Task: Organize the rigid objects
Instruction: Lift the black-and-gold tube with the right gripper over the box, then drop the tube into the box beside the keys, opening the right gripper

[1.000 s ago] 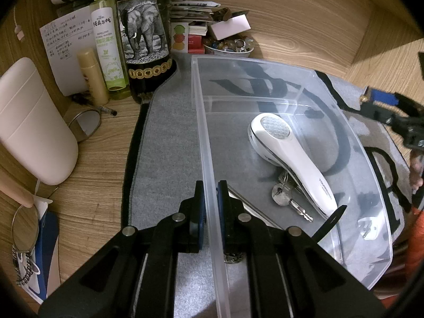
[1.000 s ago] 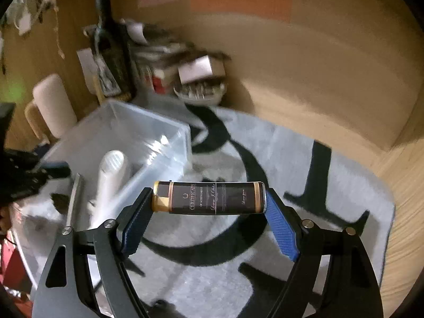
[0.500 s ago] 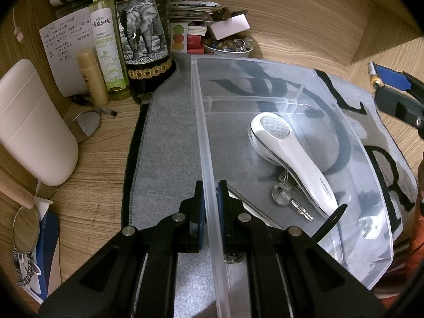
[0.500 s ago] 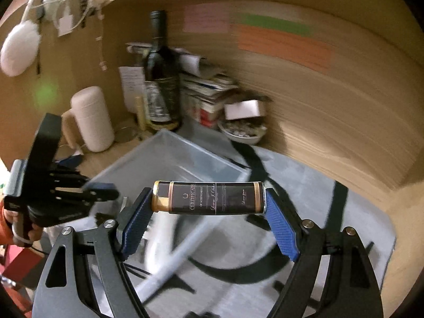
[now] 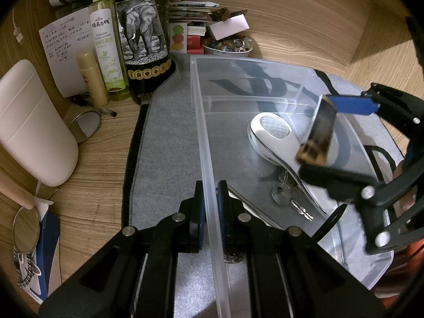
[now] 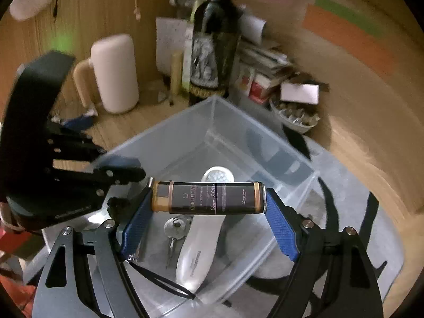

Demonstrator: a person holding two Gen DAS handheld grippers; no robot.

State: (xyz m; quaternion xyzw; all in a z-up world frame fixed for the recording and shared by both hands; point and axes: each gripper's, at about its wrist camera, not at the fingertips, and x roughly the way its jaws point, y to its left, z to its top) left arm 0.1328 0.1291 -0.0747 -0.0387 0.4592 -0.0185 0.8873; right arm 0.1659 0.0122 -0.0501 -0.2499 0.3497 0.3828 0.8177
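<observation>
— The right gripper (image 6: 209,206) has swung in over the clear plastic storage bin (image 5: 204,122); a second ago it was out past the right rim.

— What's it got?

— A dark cylindrical tube with gold end bands (image 6: 209,197), clamped end to end between the blue pads (image 6: 278,228), hanging above the white handheld device (image 6: 201,241) and the silver keys (image 5: 288,198) on the bin floor.

— And the left gripper (image 5: 210,206)?

— Unmoved, fingers nearly closed, pinching the bin's near-left wall. I'd say the drop comes next, on bare floor beside the device.
</observation>
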